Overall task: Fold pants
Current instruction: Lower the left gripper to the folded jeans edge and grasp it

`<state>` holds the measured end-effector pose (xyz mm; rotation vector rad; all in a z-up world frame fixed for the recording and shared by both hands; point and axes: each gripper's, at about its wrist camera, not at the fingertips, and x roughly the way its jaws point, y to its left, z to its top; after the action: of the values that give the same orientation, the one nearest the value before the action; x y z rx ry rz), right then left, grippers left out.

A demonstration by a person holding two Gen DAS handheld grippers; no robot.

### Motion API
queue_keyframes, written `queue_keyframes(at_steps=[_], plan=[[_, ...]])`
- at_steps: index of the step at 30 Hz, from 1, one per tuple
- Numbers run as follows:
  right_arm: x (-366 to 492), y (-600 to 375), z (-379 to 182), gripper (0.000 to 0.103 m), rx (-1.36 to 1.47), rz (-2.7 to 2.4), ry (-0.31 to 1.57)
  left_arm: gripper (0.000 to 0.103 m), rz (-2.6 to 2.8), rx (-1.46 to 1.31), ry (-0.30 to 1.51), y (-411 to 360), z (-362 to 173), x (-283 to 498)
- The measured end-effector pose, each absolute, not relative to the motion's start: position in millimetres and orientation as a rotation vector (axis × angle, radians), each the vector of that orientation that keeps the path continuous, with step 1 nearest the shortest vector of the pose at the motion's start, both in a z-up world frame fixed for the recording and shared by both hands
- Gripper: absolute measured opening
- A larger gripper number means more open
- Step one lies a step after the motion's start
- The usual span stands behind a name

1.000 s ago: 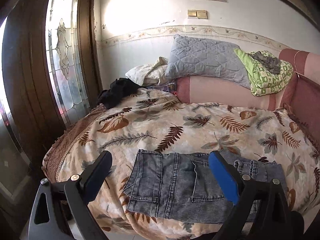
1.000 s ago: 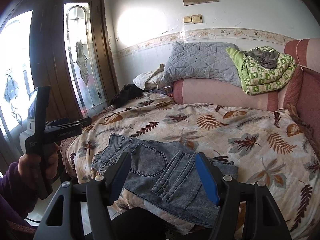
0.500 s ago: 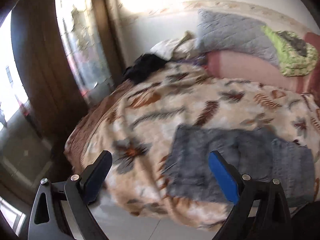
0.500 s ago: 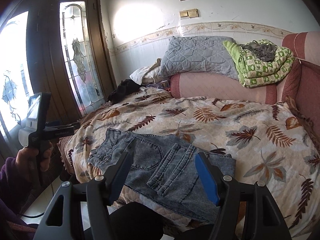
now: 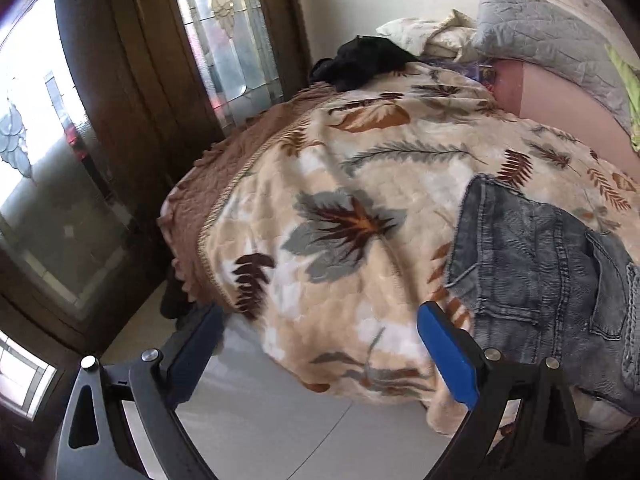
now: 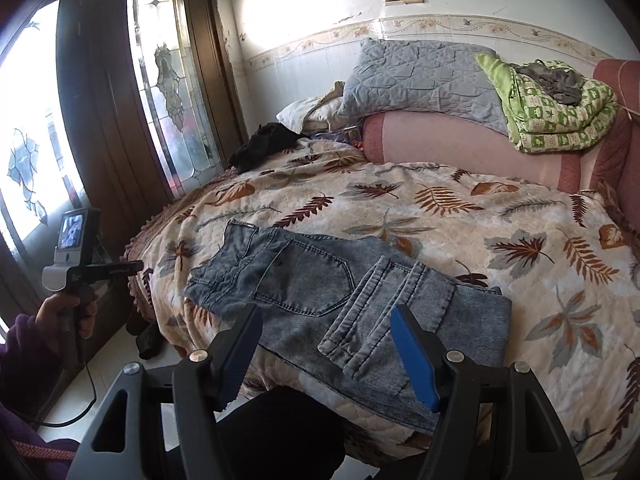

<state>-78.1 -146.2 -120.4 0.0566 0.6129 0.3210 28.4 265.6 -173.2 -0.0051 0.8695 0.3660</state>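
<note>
**Folded jeans at the bed's near edge**

The grey-blue jeans lie folded on the leaf-print bedspread. The right gripper hovers over them, fingers spread and empty. The left gripper, equally released, points off the bed's corner, gripped by the left hand

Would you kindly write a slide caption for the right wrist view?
Open right tool hovers over folded jeans on the leaf-print bedspread; left tool held aside.
</note>
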Motion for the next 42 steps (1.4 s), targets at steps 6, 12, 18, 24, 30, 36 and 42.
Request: queue_keyframes(at_steps=[6, 12, 18, 24, 30, 36, 42], plan=[[-79, -164, -125, 0.070, 0.091, 0.273, 0.634, 0.097, 0.243, 0.029, 0.883, 244, -183, 56], [-74, -184, -133, 0.070, 0.167, 0.237, 0.668, 0.097, 0.096, -0.001, 0.938, 234, -204, 59], [-70, -191, -143, 0.070, 0.187, 0.222, 0.693, 0.097, 0.056, -0.022, 0.965, 226, -221, 58], [-69, -188, -144, 0.070, 0.176, 0.226, 0.701, 0.097, 0.012, -0.100, 0.976, 232, -233, 88], [-69, -185, -144, 0.070, 0.166, 0.223, 0.709, 0.090, -0.075, -0.145, 1.002, 232, -237, 107], [-69, -179, -142, 0.070, 0.155, 0.233, 0.710, 0.052, -0.167, -0.194, 1.013, 234, -240, 107], [-70, -177, -141, 0.070, 0.149, 0.237, 0.706, 0.052, -0.159, -0.247, 1.026, 236, -238, 103]])
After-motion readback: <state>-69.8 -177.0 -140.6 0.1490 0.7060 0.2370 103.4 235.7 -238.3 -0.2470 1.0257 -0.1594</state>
